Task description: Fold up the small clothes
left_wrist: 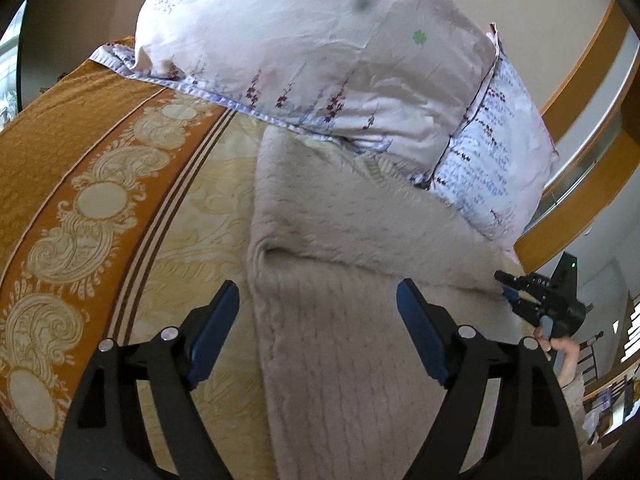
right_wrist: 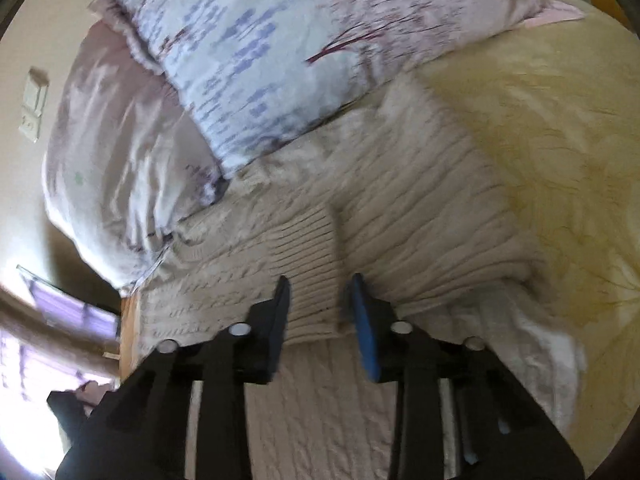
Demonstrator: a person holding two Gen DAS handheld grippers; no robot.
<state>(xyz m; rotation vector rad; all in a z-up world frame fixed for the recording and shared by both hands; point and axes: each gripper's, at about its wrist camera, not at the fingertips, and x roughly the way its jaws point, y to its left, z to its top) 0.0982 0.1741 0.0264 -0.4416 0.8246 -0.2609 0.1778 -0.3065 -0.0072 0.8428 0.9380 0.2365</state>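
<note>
Both my tongs hover over the cream sweater (left_wrist: 352, 340): left gripper (left_wrist: 318, 300) spread wide, right gripper (right_wrist: 320, 296) partly apart, pinching nothing; no words readable.

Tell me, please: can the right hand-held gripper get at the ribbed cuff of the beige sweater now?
Probably yes. The right hand-held gripper hangs just over the ribbed cuff of the beige sweater, its jaws a little apart, and nothing lies between them and the knit.

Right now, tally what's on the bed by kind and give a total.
Pillows: 2, one pink floral, one pale blue printed
Knitted sweaters: 1, cream
Bedspreads: 1, yellow and orange
Total: 4
</note>
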